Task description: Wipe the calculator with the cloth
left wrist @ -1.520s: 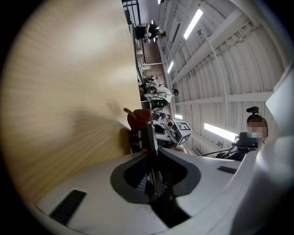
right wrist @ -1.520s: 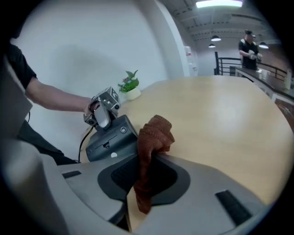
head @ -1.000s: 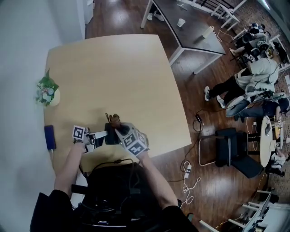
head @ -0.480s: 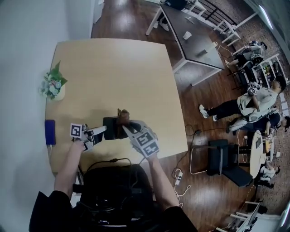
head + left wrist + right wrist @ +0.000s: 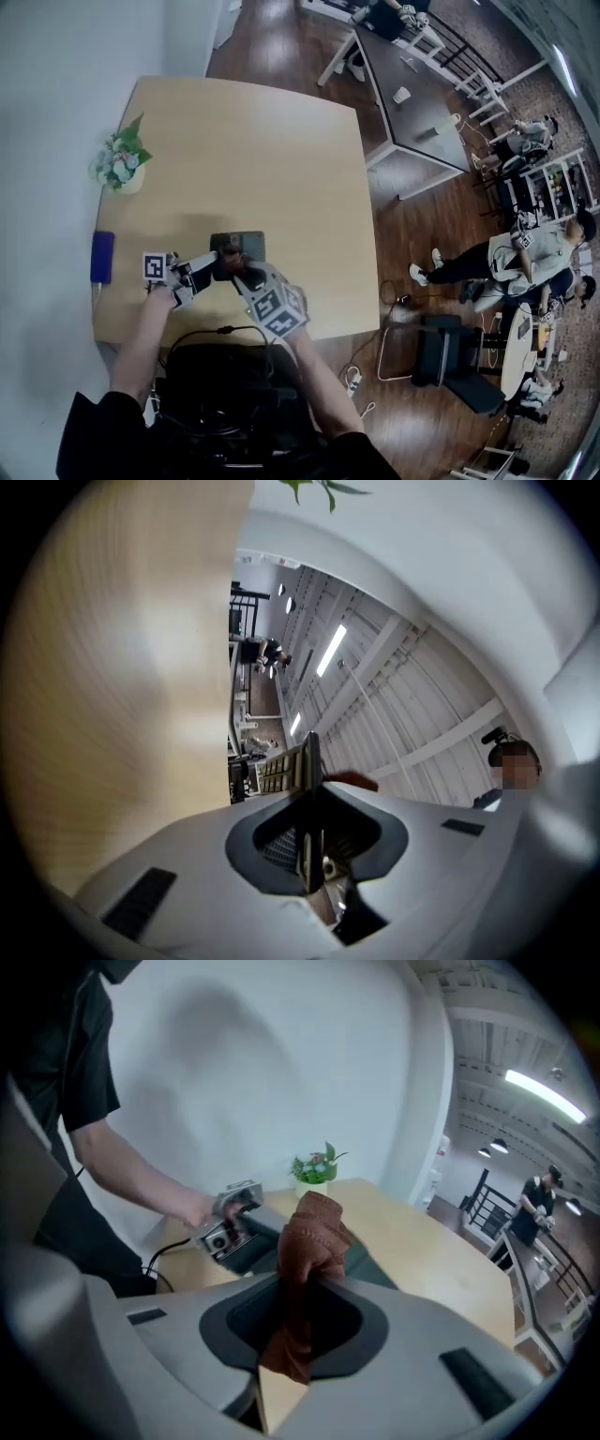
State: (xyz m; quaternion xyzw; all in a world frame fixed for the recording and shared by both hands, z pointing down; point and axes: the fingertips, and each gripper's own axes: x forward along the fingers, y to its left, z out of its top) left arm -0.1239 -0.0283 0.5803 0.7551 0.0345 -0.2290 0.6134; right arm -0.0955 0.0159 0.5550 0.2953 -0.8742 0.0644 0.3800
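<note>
**Position.** In the head view the calculator (image 5: pixel 236 253) is at 6 o'clock from the centre of the table (image 5: pixel 281 159), near the front edge. The plant (image 5: pixel 120 161) stands well apart at 10 o'clock. Whether the calculator rests flat or is tipped up off the table cannot be told.

**Left gripper.** The left gripper (image 5: pixel 312 794) is clamped on the calculator's 9 o'clock edge. Its own view shows the body edge-on between the nearly closed jaws, with the key rows facing 9 o'clock. The jaws have just eased slightly wider, and the calculator remains between them.

**Right gripper.** The right gripper (image 5: pixel 305 1283) is closed on the cloth (image 5: pixel 314 1227). A bunched brown wad stands out beyond the tips, and a tail hangs down behind them. In the head view the wad sits at the calculator's 6 o'clock edge. Contact cannot be confirmed.

**Handling, calculator.** It is judged to be a light, rigid, flat body with a smooth casing. A grip on one thin edge gives little resistance to twisting, so wiping pressure far from the jaws is likely to pivot or slide it. The keys yield under load, and the display is the fragile area. Hold it by the bare casing edge, clear of the keys.

**Handling, cloth.** It is soft and limp and transmits little force. The projecting wad serves as the wiping pad.
</note>
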